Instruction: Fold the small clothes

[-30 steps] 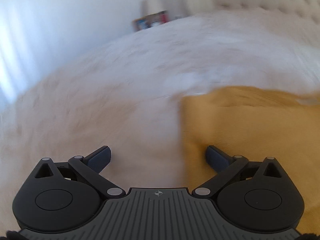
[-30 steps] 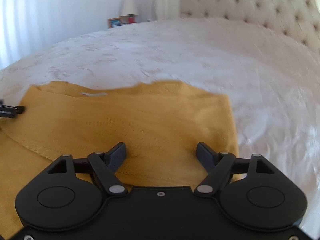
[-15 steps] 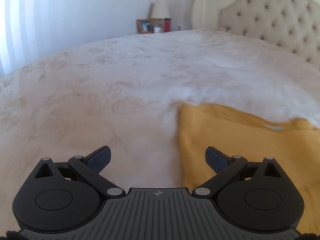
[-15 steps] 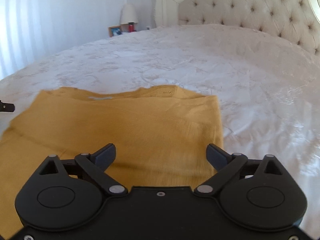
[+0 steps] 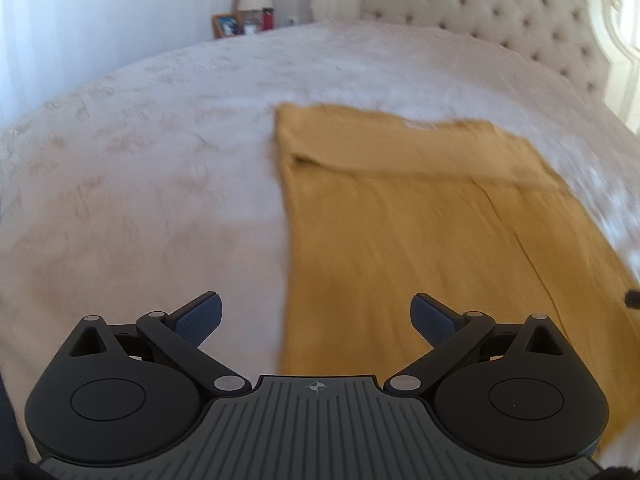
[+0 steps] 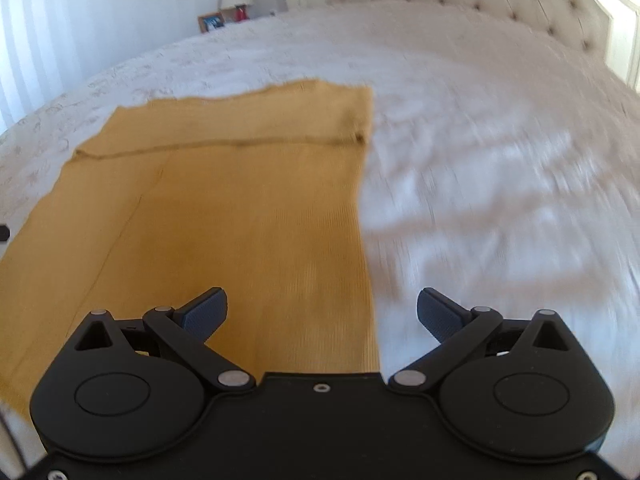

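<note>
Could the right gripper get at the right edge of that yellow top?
Probably yes: the right gripper is open over the yellow top, whose right edge lies flat on the bedspread with nothing in between.

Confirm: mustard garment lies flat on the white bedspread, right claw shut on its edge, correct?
Not quite. The right claw is open and grips nothing, as the right wrist view shows. The mustard garment does lie flat on the white bedspread.

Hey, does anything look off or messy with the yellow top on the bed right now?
Nothing stands out. The yellow top lies flat on the white bedspread, edges fairly straight, one neat fold line across its far end.
</note>
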